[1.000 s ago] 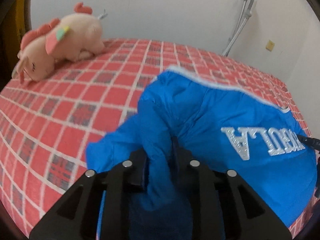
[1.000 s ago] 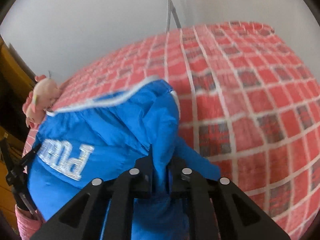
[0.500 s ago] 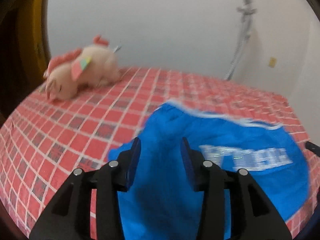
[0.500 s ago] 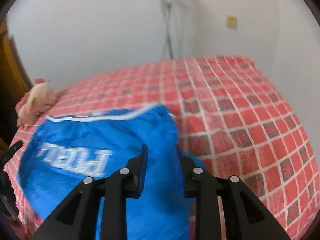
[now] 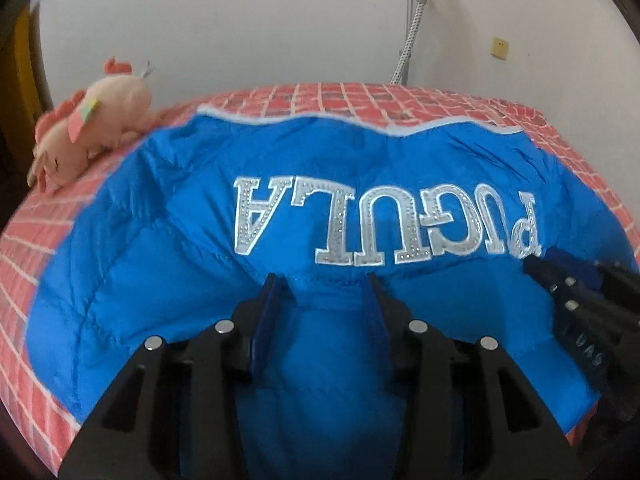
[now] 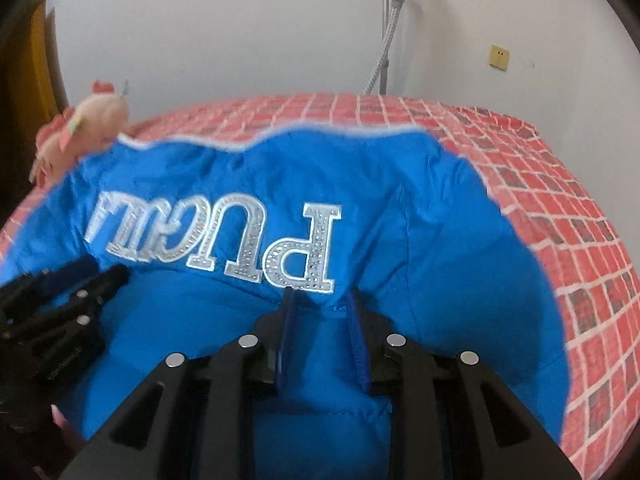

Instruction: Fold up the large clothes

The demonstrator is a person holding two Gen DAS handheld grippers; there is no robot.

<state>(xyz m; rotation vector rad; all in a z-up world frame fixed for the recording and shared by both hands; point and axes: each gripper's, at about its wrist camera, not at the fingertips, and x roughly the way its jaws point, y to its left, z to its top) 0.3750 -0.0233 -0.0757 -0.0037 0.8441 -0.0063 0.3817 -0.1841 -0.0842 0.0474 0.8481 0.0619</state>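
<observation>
A blue padded jacket point(image 5: 168, 280) is spread across the bed point(image 5: 36, 240), its silver lettering point(image 5: 384, 224) reading upside down from the near side and its pale-trimmed edge lying toward the wall. The left gripper point(image 5: 324, 292) is held over the near edge with its jaws spread and nothing pinched between them; the right gripper point(image 6: 320, 304) is likewise spread and empty, just beside it along the same edge. The step in hand is judged to be the taking of a fresh hold on that near edge. It would be done well if both layers of the puffy fabric were gathered fully between the pads before closing, the two holds were set well apart and level, and the edge were then carried evenly toward the far trim so that the fold lies straight. Slippery quilted cloth is likely to slide out of a shallow pinch. The bed is covered by a red checked sheet, a pink plush toy point(image 5: 88, 128) rests at its far left corner, and a plain white wall with a hanging hose point(image 5: 408, 40) and a yellow socket point(image 5: 500, 47) stands behind.
</observation>
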